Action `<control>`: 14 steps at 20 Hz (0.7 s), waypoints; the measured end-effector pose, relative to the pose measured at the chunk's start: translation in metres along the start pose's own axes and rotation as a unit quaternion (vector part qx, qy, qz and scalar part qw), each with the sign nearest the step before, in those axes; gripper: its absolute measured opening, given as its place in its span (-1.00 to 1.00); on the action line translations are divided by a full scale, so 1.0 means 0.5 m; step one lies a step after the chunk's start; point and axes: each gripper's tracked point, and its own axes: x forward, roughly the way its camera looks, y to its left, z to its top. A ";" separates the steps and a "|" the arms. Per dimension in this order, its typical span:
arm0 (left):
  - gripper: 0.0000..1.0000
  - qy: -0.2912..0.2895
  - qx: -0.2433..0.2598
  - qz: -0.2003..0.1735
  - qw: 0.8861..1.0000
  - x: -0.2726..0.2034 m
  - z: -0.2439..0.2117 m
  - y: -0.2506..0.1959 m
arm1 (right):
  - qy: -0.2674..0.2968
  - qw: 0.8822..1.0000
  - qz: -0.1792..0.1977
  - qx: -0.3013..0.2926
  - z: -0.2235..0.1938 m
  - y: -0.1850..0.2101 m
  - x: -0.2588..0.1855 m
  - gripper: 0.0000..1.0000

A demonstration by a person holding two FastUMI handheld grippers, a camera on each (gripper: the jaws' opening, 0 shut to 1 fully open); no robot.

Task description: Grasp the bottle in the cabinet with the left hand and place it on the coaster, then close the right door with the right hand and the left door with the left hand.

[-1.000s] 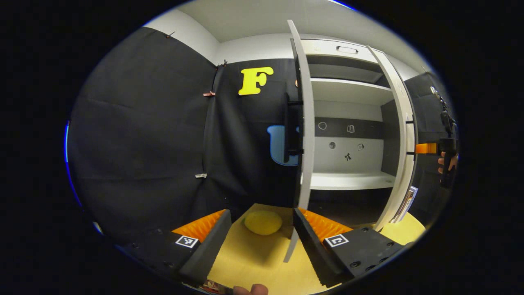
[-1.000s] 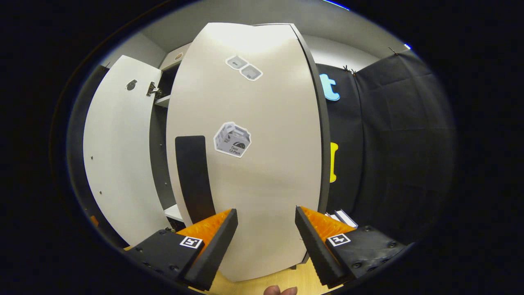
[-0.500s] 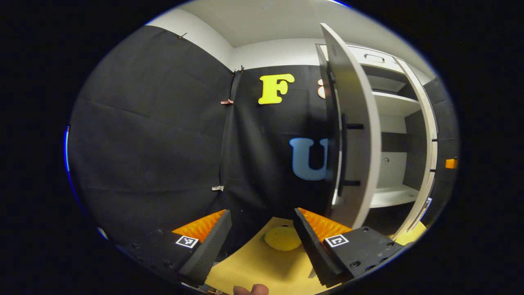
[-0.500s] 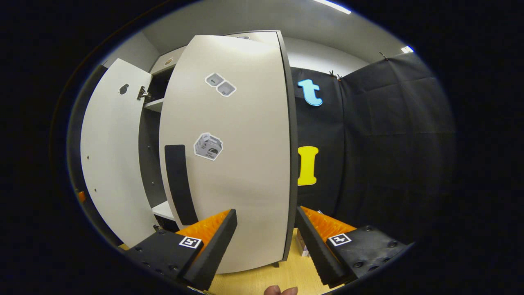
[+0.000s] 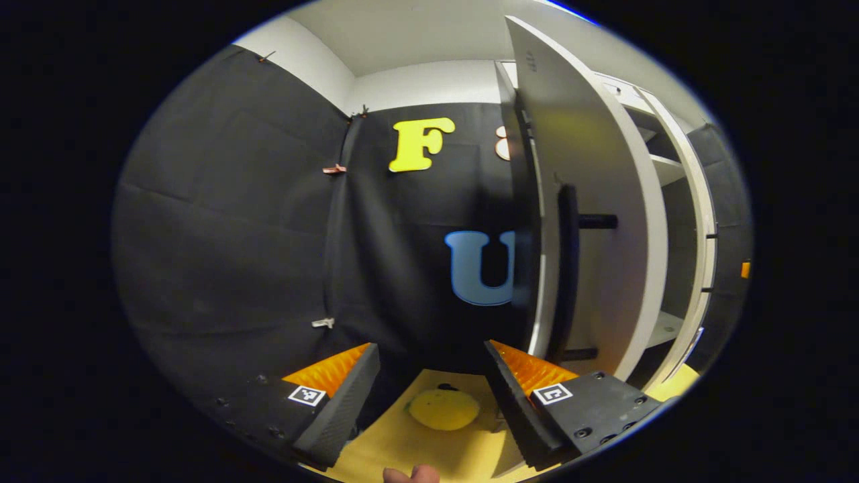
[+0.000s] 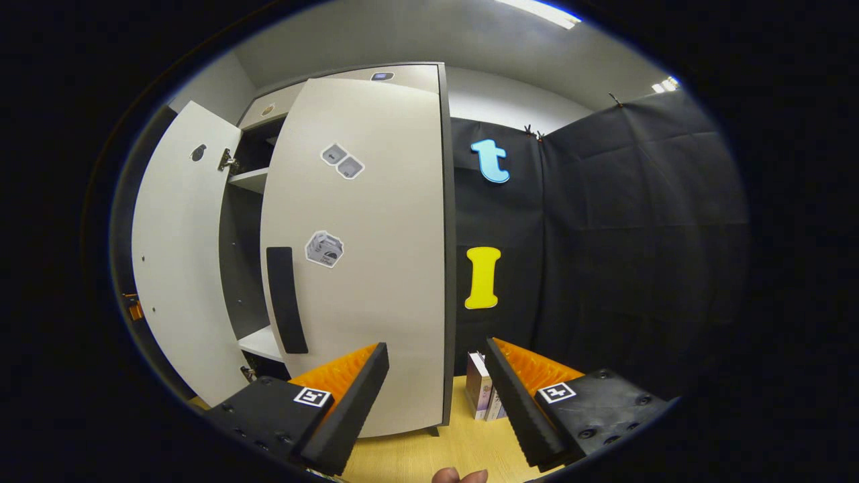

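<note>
My left gripper (image 5: 429,362) is open and holds nothing. It sits just left of the cabinet's white left door (image 5: 590,201), seen nearly edge-on, with its black bar handle (image 5: 568,268) close by on the right. A round yellow coaster (image 5: 444,409) lies on the yellow table between my fingers. My right gripper (image 6: 436,355) is open too, a short way in front of the right door (image 6: 376,268), which bears stickers and a black handle (image 6: 285,298) and is swung most of the way in. The left door (image 6: 174,255) stands open beyond it.
White shelves (image 5: 668,168) show in the gap between the two doors. A few small boxes or books (image 6: 480,394) stand on the wooden tabletop (image 6: 409,456) right of the cabinet. Black cloth walls close in on both sides.
The right door has swung further in and my right gripper has drawn back from it. My left gripper has moved round to the left door's outer side, closer to its handle.
</note>
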 end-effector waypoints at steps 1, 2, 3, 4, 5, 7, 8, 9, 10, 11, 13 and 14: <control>0.87 -0.003 0.002 0.000 1.000 -0.005 0.008 0.000 | 0.002 1.000 0.001 0.001 -0.002 0.000 -0.001 0.92; 0.82 -0.001 -0.006 -0.001 1.000 -0.005 0.006 -0.003 | 0.002 1.000 0.003 0.000 -0.002 0.001 -0.002 0.92; 0.82 0.005 -0.021 -0.005 1.000 -0.008 -0.002 -0.009 | 0.002 1.000 0.003 -0.001 -0.002 0.000 -0.001 0.92; 0.79 0.012 -0.034 -0.013 0.999 -0.015 -0.008 -0.022 | 0.002 1.000 0.005 0.000 -0.002 0.002 -0.001 0.92; 0.79 0.015 -0.041 -0.020 0.999 -0.025 -0.014 -0.036 | 0.003 1.000 0.006 0.003 -0.001 0.003 0.000 0.92; 0.96 0.016 -0.038 -0.026 0.999 -0.041 -0.015 -0.069 | 0.003 1.000 0.013 0.009 0.003 0.008 0.001 0.92; 0.87 0.017 -0.032 -0.033 0.999 -0.046 -0.012 -0.091 | 0.003 1.000 0.015 0.009 0.005 0.010 0.001 0.92; 0.86 0.017 -0.029 -0.041 0.999 -0.049 -0.011 -0.119 | 0.002 1.000 0.018 0.008 0.006 0.012 0.000 0.92; 0.86 0.019 -0.027 -0.050 0.998 -0.053 -0.011 -0.146 | 0.003 1.000 0.021 0.007 0.005 0.015 -0.001 0.92; 0.76 0.019 -0.028 -0.059 0.998 -0.060 -0.011 -0.178 | 0.003 1.000 0.024 0.007 0.004 0.017 -0.002 0.92; 0.86 0.017 -0.028 -0.081 0.996 -0.062 -0.007 -0.243 | 0.005 1.000 0.028 0.009 0.004 0.021 -0.007 0.92; 0.77 0.015 -0.029 -0.092 0.995 -0.065 -0.003 -0.274 | 0.006 0.999 0.031 0.009 0.003 0.025 -0.009 0.92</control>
